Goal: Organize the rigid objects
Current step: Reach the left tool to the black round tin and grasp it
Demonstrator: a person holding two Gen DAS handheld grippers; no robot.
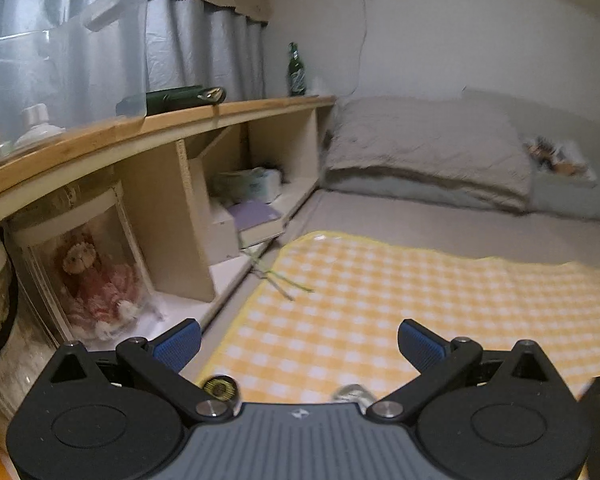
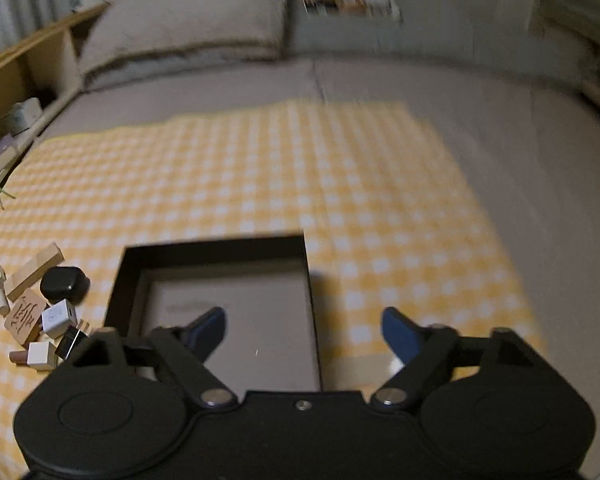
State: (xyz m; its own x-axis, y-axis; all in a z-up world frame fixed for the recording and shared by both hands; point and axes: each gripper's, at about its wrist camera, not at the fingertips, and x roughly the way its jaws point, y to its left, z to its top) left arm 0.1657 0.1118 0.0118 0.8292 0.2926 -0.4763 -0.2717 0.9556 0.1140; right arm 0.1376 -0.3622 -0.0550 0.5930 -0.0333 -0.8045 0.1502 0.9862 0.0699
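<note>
Right gripper (image 2: 302, 330) is tipped down over the checked cloth (image 2: 260, 168), jaws spread with nothing between them, its left finger above the black tray (image 2: 214, 246) just ahead. The pile of small stuff, a wood block (image 2: 34, 270), black case (image 2: 64, 283) and white cube (image 2: 58, 317), lies left of the tray. Left gripper (image 1: 298, 346) points shallower toward the shelf (image 1: 156, 124), wide open and empty.

Box (image 2: 214, 264) sits on cloth (image 2: 260, 168) w/ small items (image 2: 44, 308) clustered just left of it — pillows (image 2: 188, 20) behind.
</note>
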